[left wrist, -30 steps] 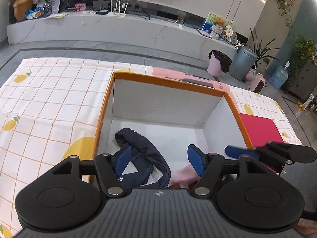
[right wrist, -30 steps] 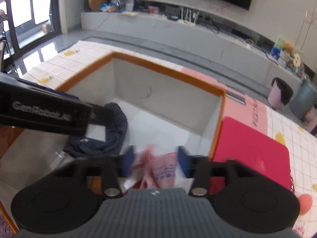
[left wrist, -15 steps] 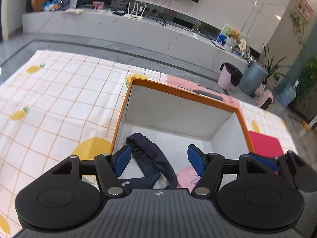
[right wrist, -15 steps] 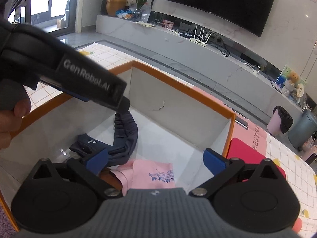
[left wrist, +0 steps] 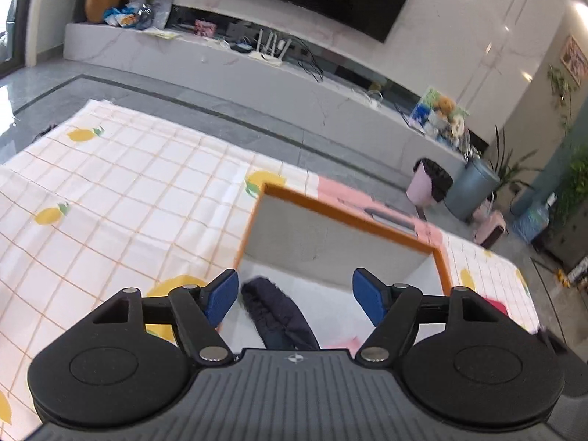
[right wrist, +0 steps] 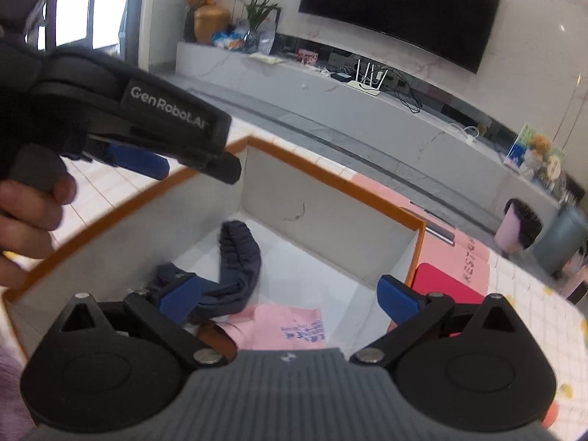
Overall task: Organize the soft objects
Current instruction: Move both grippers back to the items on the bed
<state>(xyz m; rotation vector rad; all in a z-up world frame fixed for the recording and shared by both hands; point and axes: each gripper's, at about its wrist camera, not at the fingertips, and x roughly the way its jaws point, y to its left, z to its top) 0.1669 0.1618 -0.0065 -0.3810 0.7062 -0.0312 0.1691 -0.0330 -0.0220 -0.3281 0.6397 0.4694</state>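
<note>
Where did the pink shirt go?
In the right wrist view the pink shirt lies inside the orange-rimmed box, beside the dark blue garment.

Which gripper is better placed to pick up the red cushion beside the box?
Probably the right gripper. The red cushion lies just outside the box's right wall, by its open fingers. The left gripper, jaws opening, hangs over the box's other side.

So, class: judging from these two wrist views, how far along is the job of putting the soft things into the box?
Done: the navy garment and pink garment lie inside the orange-rimmed box. In hand: nothing; the right claw is open and empty, and the left claw is opening with nothing gripped. Left: no other loose soft item shows on the lemon-print cloth.
</note>
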